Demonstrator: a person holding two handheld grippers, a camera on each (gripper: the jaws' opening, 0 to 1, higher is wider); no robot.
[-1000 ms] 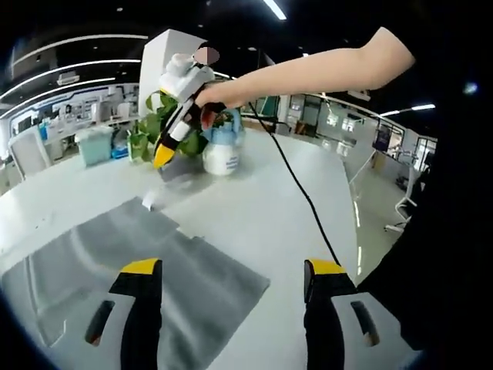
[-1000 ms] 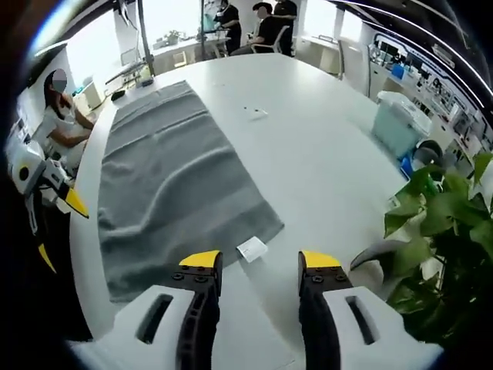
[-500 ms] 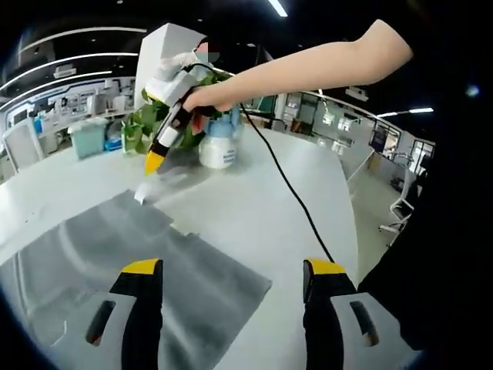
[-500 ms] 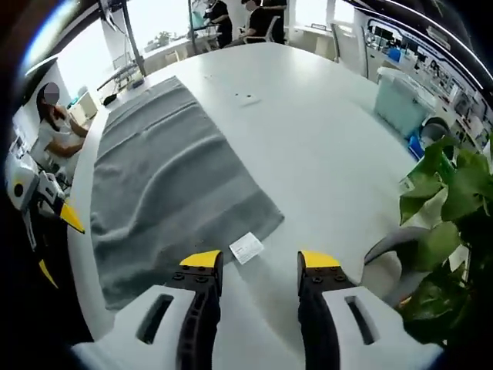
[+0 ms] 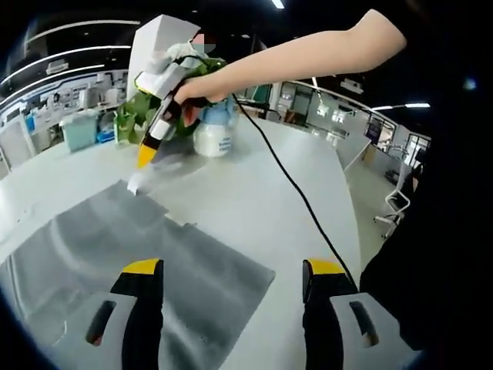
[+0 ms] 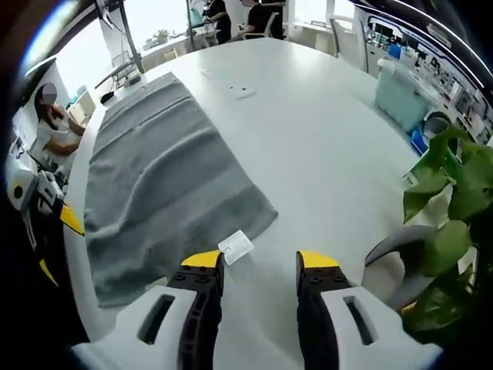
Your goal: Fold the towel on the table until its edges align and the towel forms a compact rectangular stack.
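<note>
On table (image 6: pixel 308 139): towel (image 6: pixel 154 193) spread flat | right gripper (image 6: pixel 250 262) jaws apart, empty | left gripper (image 5: pixel 229 268) likewise

Grey towel (image 6: pixel 162 193) spread flat and unfolded on white table (image 6: pixel 323 154), lightly rippled, long edge near the table's rim, white tag (image 6: pixel 235 247) jutting from one corner (image 5: pixel 131 183).

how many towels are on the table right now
1. A single grey towel lies spread flat along the white table's edge, its white tag at the corner nearest the right gripper. Its near end runs under the left gripper.
</note>
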